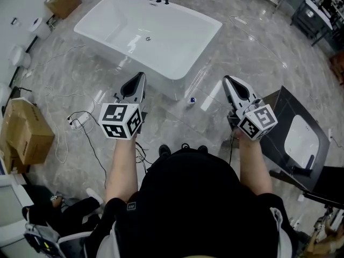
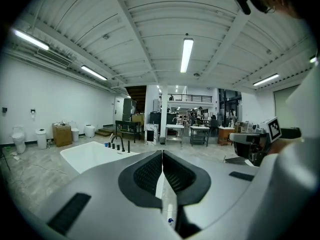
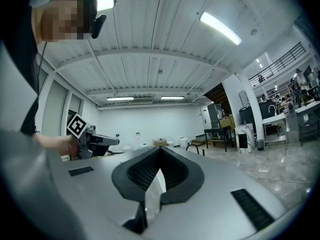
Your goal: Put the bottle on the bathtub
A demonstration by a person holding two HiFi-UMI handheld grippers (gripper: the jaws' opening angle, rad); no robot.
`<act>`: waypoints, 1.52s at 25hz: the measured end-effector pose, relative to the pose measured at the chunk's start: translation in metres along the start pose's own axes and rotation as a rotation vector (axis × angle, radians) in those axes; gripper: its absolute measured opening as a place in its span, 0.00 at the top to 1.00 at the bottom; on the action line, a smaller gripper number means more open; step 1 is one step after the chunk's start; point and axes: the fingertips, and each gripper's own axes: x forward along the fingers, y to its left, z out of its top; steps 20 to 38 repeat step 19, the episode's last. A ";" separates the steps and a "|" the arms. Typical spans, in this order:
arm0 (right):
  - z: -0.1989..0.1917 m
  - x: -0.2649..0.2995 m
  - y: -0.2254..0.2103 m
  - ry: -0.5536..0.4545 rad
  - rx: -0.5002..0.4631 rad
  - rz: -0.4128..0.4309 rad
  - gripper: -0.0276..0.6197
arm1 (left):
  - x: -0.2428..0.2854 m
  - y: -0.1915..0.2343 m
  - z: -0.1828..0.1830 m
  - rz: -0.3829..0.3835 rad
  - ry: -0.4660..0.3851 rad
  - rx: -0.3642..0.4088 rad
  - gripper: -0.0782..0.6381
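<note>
— Condition of left gripper (image 1: 141, 76)?
— Jaws pressed together, gripping nothing; same for right gripper (image 1: 226, 80); held side by side, well apart.
— Position of bottle (image 1: 192, 99)?
— On floor (image 1: 80, 74), ahead of both tips and between them; small, blue-topped, detail too fine to read; just beside near wall of bathtub (image 1: 173, 85); apart from both grippers.

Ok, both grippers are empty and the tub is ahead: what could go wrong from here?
1. The small blue-capped bottle sits on the floor close to the bathtub. The left gripper and right gripper are both shut, so opening late could knock it away.
2. The tub rim looks narrow and glossy, so the bottle may slide in.
3. Loose cables on the floor at the left could trip the person.
</note>
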 end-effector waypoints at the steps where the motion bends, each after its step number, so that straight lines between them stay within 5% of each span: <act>1: -0.001 0.000 0.000 0.002 -0.001 0.002 0.91 | 0.000 0.000 -0.001 0.000 0.001 0.000 0.87; 38: -0.003 0.004 0.003 0.008 -0.005 0.033 0.91 | -0.001 0.004 -0.011 -0.008 0.012 -0.035 0.87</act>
